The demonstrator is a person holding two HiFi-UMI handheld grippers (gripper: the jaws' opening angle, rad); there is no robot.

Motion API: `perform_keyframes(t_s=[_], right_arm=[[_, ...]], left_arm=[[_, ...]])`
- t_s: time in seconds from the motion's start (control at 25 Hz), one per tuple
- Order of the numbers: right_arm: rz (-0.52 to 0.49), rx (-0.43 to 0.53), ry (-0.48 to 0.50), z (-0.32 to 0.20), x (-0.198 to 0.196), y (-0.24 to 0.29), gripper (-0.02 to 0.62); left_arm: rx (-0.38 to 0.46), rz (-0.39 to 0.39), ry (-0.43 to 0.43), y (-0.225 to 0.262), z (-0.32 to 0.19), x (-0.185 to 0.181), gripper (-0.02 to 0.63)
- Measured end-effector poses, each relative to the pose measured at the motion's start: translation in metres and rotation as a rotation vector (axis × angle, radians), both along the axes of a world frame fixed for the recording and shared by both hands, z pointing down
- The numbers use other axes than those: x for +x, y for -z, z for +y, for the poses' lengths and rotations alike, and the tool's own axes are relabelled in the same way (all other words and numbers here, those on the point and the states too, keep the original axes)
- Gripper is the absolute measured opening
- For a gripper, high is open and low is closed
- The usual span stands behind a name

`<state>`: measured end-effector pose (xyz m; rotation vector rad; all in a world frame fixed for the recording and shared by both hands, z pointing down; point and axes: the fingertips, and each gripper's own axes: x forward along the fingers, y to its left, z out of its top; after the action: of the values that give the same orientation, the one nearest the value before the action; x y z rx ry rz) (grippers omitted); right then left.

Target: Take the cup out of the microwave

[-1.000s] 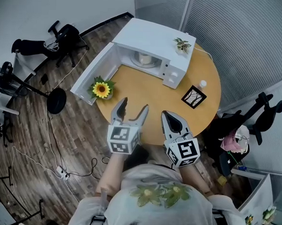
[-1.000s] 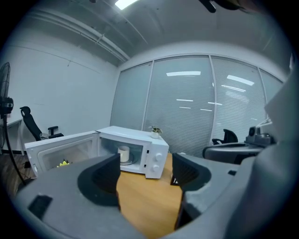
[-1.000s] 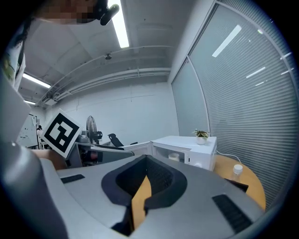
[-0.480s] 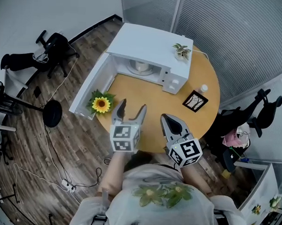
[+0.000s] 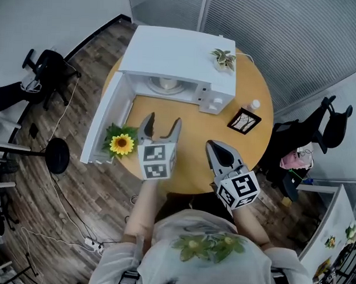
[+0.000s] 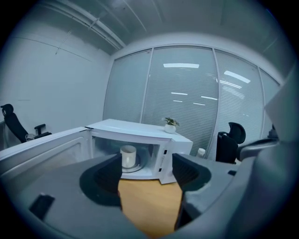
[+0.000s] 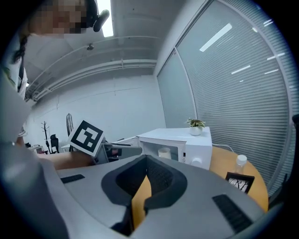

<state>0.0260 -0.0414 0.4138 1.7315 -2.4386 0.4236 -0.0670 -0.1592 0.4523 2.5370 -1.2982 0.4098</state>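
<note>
The cup [image 6: 128, 156] stands upright inside the microwave [image 5: 180, 56], on the round glass plate [image 6: 134, 169] at the middle of the cavity. The microwave's door [image 5: 103, 125] hangs wide open to the left of the opening, so the way in is free.

The cup is pale, plain and straight-sided. No handle shows from this side, and I cannot tell whether it holds anything. It looks like glazed ceramic, so it is stiff and will not give under the jaws. It is probably fairly light if empty, but smooth enough to slip. It would likely chip or crack if knocked against the microwave's frame or dropped.

The safest hold is probably across the body, about halfway up, with the jaws on opposite sides of the wall and a firm but not crushing squeeze. Pinching the rim alone would let it swing. It should stay upright in case there is liquid inside. Lifting it a little before drawing it out should keep it from dragging the glass plate.

The left gripper [image 5: 163, 121] hovers in front of the microwave's opening, well short of it. Its jaws are spread wide with nothing between them, and the cup sits in line with the gap. The right gripper [image 5: 215, 147] hangs in front of the microwave's control-panel side, farther back, with its jaws pressed nearly together on nothing.
</note>
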Motion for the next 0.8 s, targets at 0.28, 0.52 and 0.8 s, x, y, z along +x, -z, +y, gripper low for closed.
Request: perform_keyframes(t_s=[0.28,0.52,0.8], right_arm=[[0.017,-0.065,-0.008,-0.008,0.014,-0.017,0.017],[-0.007,-0.089,0.078,-0.023,0.011,-0.026,0.017],[-0.02,-0.105,0.158,-0.041,0.017,-0.028,0.017]], left_arm=[[-0.053,-0.006,-0.018,-0.01,-0.021,0.016,0.334],[-0.068,-0.013,0.008,-0.027,-0.042,0.019,0.334],[-0.121,-0.036,0.033,-0.043,-0.069,0.029,0.333]])
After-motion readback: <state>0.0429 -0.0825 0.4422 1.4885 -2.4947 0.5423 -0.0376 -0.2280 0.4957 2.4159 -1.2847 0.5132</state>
